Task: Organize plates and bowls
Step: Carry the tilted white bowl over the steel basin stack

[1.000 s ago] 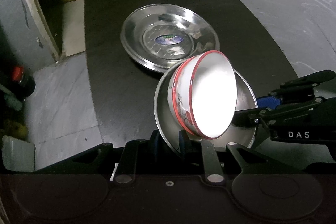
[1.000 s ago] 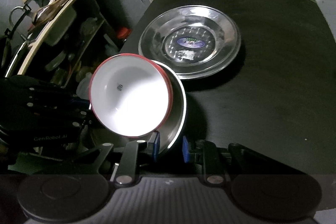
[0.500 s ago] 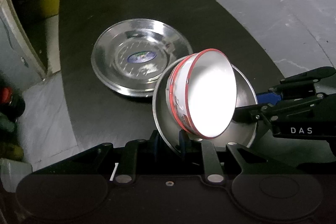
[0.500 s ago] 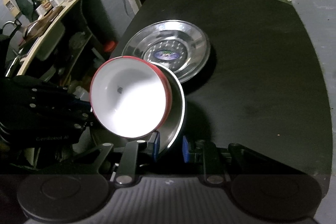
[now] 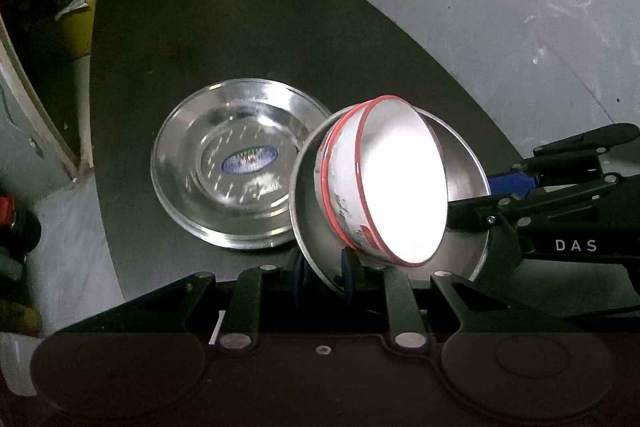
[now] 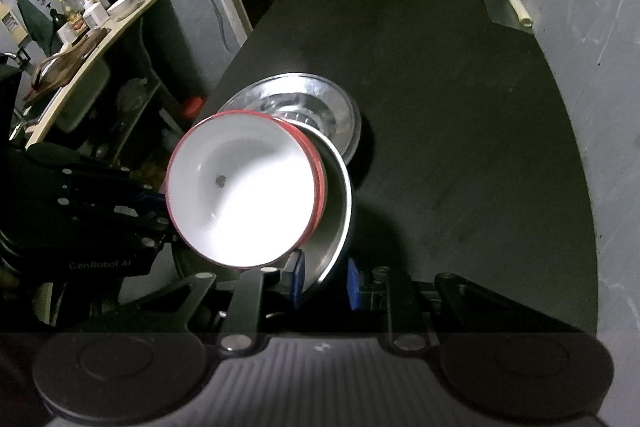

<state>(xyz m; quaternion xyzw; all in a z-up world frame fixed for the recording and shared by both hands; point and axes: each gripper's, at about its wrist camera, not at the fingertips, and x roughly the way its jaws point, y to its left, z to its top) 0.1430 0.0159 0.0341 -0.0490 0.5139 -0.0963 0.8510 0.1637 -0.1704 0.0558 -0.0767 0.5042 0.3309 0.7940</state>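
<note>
I have the steel plate (image 5: 466, 163) pinched at its rim on two sides: my left hand-held gripper (image 5: 322, 269) is nearly closed on the near edge, and my right hand-held gripper (image 6: 322, 281) is clamped the same way on the opposite edge. The red-rimmed white bowl (image 5: 400, 183) lies tipped inside the plate, its mouth facing the right side. Both are lifted clear of the dark surface (image 6: 460, 107).

What matters next is the second steel plate (image 5: 228, 179), lying flat towards the surface's left edge, ahead of both grippers and below the carried pair, slightly nearer my left hand. Compared with a second ago, that plate sits smaller and lower in both views and more of the surface shows, so the load has risen and drawn back; both grips are unchanged.
</note>
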